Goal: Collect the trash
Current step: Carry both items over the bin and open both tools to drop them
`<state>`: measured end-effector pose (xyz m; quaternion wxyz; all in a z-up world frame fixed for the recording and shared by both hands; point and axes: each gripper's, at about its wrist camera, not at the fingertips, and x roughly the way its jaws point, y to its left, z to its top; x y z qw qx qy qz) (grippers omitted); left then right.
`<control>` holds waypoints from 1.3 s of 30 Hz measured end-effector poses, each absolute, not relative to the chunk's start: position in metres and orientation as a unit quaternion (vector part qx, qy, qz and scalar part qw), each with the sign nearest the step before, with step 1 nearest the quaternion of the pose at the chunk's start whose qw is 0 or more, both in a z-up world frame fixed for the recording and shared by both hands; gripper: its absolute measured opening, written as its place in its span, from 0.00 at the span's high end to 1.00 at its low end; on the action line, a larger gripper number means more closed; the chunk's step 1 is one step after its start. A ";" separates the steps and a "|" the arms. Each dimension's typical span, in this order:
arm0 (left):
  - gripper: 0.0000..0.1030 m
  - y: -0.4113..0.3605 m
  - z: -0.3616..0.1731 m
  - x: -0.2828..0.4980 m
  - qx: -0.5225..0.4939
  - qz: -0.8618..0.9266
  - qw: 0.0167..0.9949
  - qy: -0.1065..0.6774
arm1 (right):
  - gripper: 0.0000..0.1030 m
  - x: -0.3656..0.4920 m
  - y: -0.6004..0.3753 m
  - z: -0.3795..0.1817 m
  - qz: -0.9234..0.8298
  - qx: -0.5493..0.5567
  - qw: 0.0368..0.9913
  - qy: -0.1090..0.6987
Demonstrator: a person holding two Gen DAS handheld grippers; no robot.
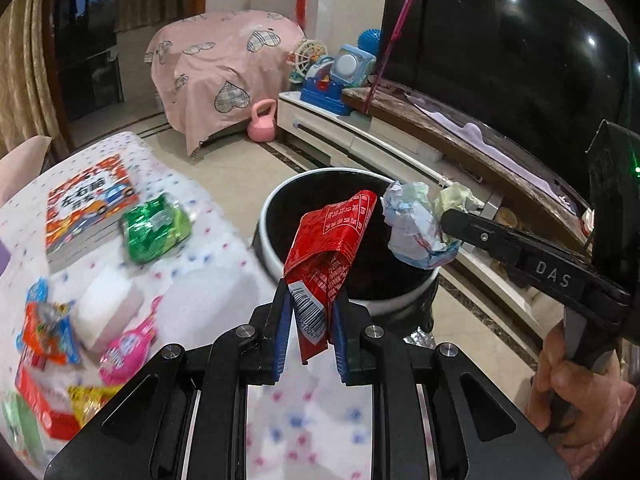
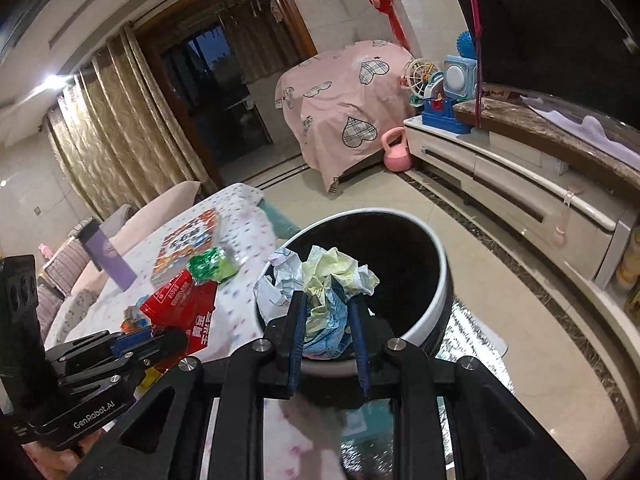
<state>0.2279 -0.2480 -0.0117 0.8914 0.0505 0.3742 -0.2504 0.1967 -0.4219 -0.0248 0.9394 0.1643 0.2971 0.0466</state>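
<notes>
Over the bin, my left gripper pinches a red wrapper; my right gripper clamps crumpled paper.

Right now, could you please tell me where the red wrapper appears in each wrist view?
Left wrist view: the red wrapper sits centre frame, clamped in the left gripper, in front of the trash bin.
Right wrist view: it is at lower left, held beside the table.
Shared landmark: the pink kettlebell.
</notes>
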 end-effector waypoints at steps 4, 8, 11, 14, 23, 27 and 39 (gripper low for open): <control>0.83 -0.265 -0.013 0.242 0.062 -0.250 0.889 0.378 | 0.77 0.214 -0.436 -0.027 0.043 0.161 0.937 0.308; 0.83 -0.282 -0.018 0.257 0.069 -0.253 0.882 0.391 | 0.76 0.228 -0.444 -0.031 0.043 0.157 0.933 0.321; 0.82 -0.291 -0.024 0.265 0.079 -0.253 0.878 0.399 | 0.76 0.238 -0.447 -0.034 0.044 0.156 0.929 0.332; 0.77 -0.296 -0.031 0.270 0.087 -0.252 0.873 0.408 | 0.75 0.246 -0.450 -0.038 0.045 0.153 0.927 0.341; 0.41 -0.286 -0.031 0.266 0.075 -0.246 0.875 0.411 | 0.47 0.257 -0.457 -0.053 0.042 0.164 0.916 0.364; 0.37 -0.271 -0.029 0.255 0.064 -0.242 0.878 0.409 | 0.37 0.249 -0.457 -0.050 0.043 0.172 0.917 0.357; 0.31 -0.205 -0.023 0.201 0.019 -0.214 0.892 0.397 | 0.08 0.197 -0.421 -0.038 0.053 0.195 0.930 0.308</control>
